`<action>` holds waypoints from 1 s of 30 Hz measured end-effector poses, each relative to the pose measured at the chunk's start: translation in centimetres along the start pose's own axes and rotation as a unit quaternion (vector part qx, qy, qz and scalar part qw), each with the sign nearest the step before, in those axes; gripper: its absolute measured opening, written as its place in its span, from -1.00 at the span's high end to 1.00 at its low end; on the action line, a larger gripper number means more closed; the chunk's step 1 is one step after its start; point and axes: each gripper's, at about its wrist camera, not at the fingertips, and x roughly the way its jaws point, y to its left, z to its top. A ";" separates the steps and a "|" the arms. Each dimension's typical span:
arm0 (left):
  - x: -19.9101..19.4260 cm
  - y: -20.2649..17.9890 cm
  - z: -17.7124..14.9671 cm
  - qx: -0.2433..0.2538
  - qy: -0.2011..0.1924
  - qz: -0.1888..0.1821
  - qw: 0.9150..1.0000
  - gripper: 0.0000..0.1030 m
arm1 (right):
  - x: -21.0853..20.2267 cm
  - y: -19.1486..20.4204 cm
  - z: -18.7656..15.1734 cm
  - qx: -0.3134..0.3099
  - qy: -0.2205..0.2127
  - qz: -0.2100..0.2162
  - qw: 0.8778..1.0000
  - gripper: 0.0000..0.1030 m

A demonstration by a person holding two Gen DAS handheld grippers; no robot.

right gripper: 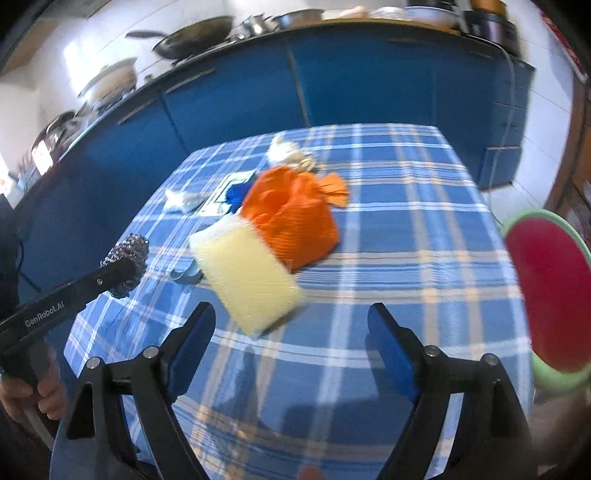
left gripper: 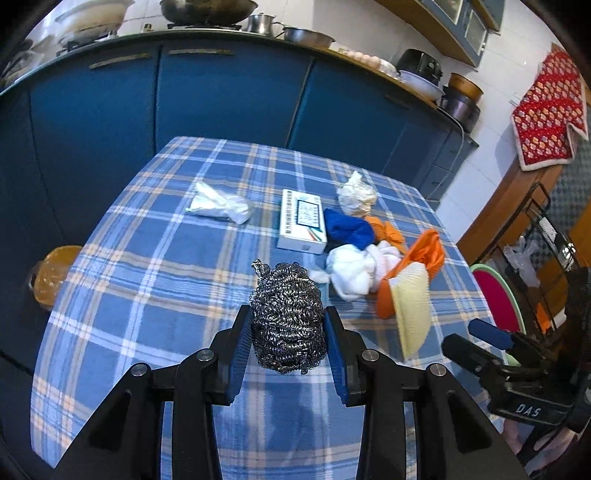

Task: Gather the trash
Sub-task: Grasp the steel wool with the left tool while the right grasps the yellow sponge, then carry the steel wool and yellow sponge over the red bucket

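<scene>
The left gripper [left gripper: 288, 325] has its jaws clenched on a steel wool scourer [left gripper: 288, 317], a springy ball of coiled metal wire held above the checked blue tabletop [left gripper: 147, 295]. The right gripper [right gripper: 291, 325] stands released with nothing between its blue pads; no earlier view is there to compare.

Just beyond it, the right wrist view shows a pale yellow sponge [right gripper: 247, 273], blurred and tilted, against a crinkled orange plastic bag [right gripper: 295, 221]. That view alone shows a person's hand [right gripper: 33, 391] on the left gripper's handle and a round red stool seat with a green rim [right gripper: 550, 295] beside the tabletop.

Farther off, the left wrist view gives the rest more clearly: soft white wadding [left gripper: 354, 269], a blue cloth [left gripper: 351, 229], a flat white carton [left gripper: 301, 221], a crumpled clear bag [left gripper: 221, 206] and a balled paper wad [left gripper: 356, 195]. Only there, an orange-lined bin [left gripper: 51, 273] sits below the tabletop's left edge; its contents cannot be made out. Behind run blue cabinets [left gripper: 221, 92] topped with metal pots [left gripper: 207, 11].
</scene>
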 end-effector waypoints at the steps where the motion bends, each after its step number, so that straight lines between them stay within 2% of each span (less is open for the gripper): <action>1: 0.1 0.2 0.0 -0.002 0.000 0.001 1.000 0.24 | 0.4 0.3 0.1 -0.006 0.003 0.000 1.000 -0.65; 12: 0.8 1.6 -0.1 -0.014 0.004 0.002 1.000 0.24 | 4.3 2.4 0.6 -0.043 0.034 -0.006 0.998 -0.63; 16: 0.8 1.7 -0.1 -0.016 0.003 0.003 1.000 0.24 | 5.3 2.6 0.5 -0.044 0.048 0.000 0.998 -0.36; 24: 0.6 1.5 -0.2 -0.013 0.002 0.001 1.000 0.24 | 5.2 3.0 0.2 -0.050 0.046 0.010 0.998 -0.13; 30: 0.0 0.9 -0.1 -0.007 -0.005 0.001 1.000 0.24 | 3.8 3.2 0.0 -0.048 0.026 0.016 0.998 0.01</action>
